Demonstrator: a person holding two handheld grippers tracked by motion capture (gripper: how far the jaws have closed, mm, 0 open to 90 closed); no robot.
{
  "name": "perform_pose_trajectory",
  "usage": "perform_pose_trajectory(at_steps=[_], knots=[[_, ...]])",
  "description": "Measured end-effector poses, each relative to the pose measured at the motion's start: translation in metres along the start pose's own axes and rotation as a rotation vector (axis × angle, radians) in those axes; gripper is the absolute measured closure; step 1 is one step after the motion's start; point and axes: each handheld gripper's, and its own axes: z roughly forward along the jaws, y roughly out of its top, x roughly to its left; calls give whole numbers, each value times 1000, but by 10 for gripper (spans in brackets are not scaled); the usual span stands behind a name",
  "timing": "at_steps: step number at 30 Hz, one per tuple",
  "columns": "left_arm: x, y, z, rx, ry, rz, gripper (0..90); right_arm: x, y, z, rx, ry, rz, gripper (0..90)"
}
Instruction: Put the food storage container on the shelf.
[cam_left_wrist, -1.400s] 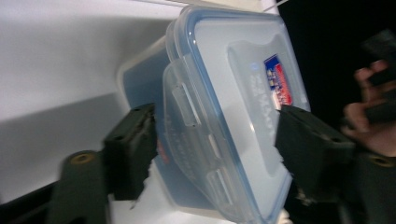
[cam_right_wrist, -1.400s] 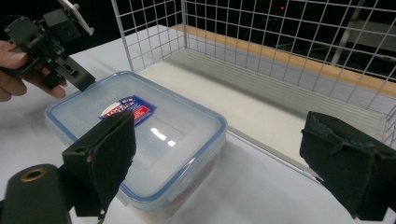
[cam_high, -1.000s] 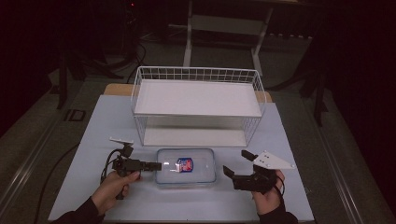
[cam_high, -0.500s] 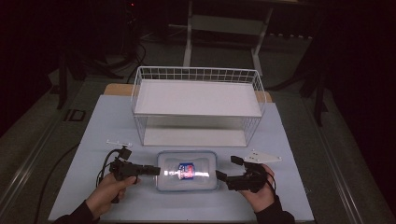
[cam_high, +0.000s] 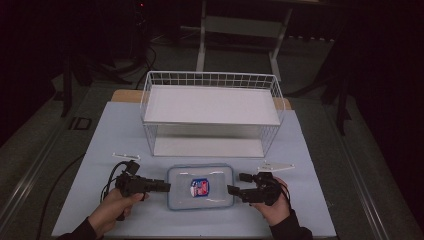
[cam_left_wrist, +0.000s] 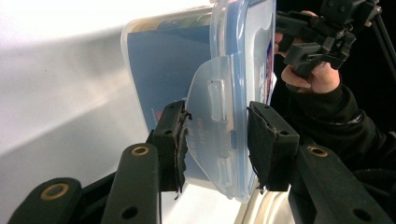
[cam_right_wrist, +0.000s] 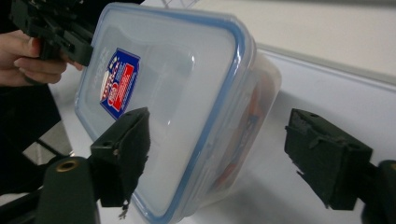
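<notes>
A clear plastic container (cam_high: 200, 187) with a blue-rimmed lid and a red-and-blue label lies flat on the pale mat at the front middle. My left gripper (cam_high: 167, 187) comes in level from the left. In the left gripper view, my left gripper (cam_left_wrist: 219, 140) is shut on the container (cam_left_wrist: 163, 65) at its end latch flap, one pad on each side. My right gripper (cam_high: 235, 183) faces the container's right end. In the right gripper view, my right gripper (cam_right_wrist: 224, 154) has its jaws either side of the container (cam_right_wrist: 177, 84); they have just been closing, and the right pad stands off it.
A white wire rack (cam_high: 210, 107) with a flat white shelf stands behind the container, its lower bay facing me. The mat's front edge lies just below both hands. A dark floor with stand legs surrounds the table.
My right gripper has come down and moved left, so its jaws now straddle the container's right end. My left gripper has closed on the left end.
</notes>
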Motion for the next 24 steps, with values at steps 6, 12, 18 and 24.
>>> perform_pose_trajectory(at_steps=[6,12,18,24], knots=[[-1,1,0,6,-2,43,584,-2,-1,5,50,42,5,388],[-1,0,0,4,-4,49,584,-5,-1,5,69,108,30,477],[-4,-2,0,-2,2,56,588,-9,-2,2,65,143,70,524],[-12,-7,-1,-18,30,83,588,-7,-3,-1,72,145,73,541]])
